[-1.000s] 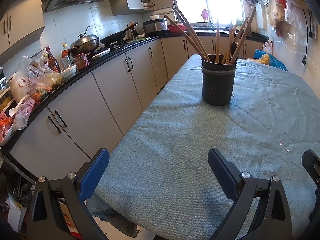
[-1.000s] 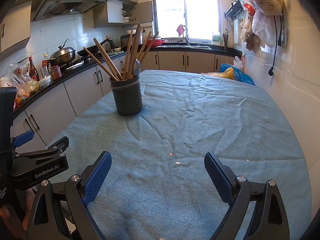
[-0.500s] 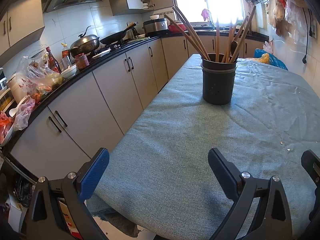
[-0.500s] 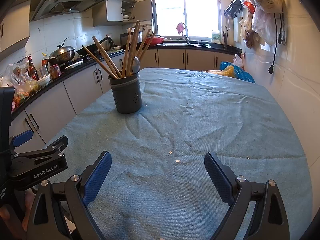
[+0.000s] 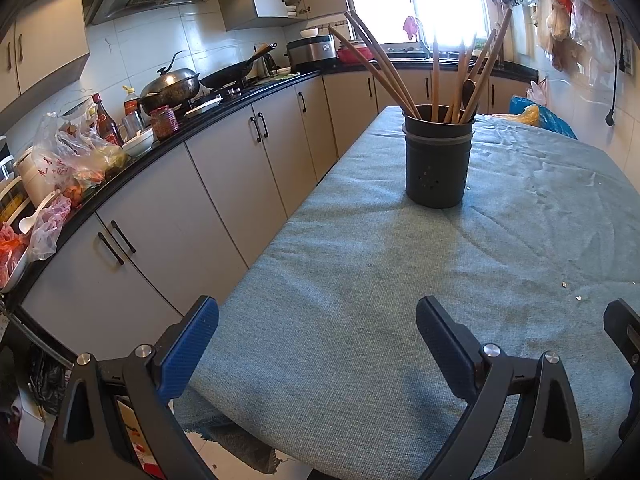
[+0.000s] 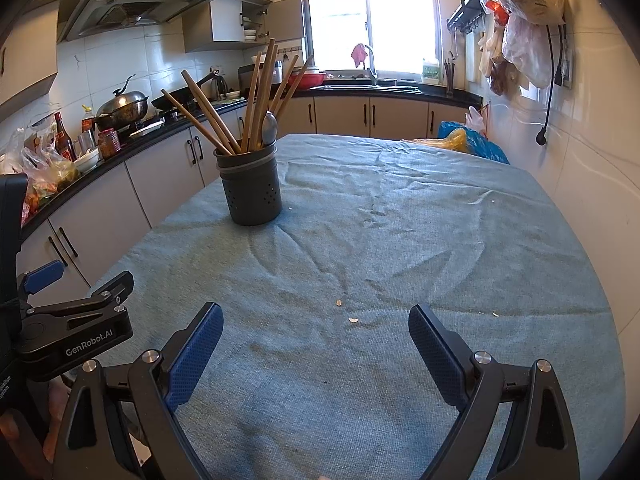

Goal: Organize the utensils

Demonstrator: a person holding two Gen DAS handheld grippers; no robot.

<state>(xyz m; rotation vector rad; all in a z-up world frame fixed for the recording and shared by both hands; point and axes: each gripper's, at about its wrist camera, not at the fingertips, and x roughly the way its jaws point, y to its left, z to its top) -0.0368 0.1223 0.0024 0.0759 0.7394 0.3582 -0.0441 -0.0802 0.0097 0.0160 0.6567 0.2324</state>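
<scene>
A dark grey utensil holder (image 5: 439,162) stands upright on the table's blue-green cloth (image 5: 360,300); it also shows in the right wrist view (image 6: 250,186). Several wooden chopsticks (image 5: 378,64) and a spoon (image 6: 269,128) stand in it. My left gripper (image 5: 318,334) is open and empty over the table's near left edge. My right gripper (image 6: 316,340) is open and empty above the cloth, well short of the holder. The left gripper's body (image 6: 72,332) shows at the left of the right wrist view.
A kitchen counter (image 5: 132,156) with bottles, bags, a wok and cabinets runs along the left. A blue and yellow bag (image 6: 464,142) lies at the table's far right. A few crumbs (image 6: 346,312) lie on the cloth. A wall is at the right.
Both grippers have drifted slightly; the holder sits a little lower and nearer in the left view. Both stay open and empty.
</scene>
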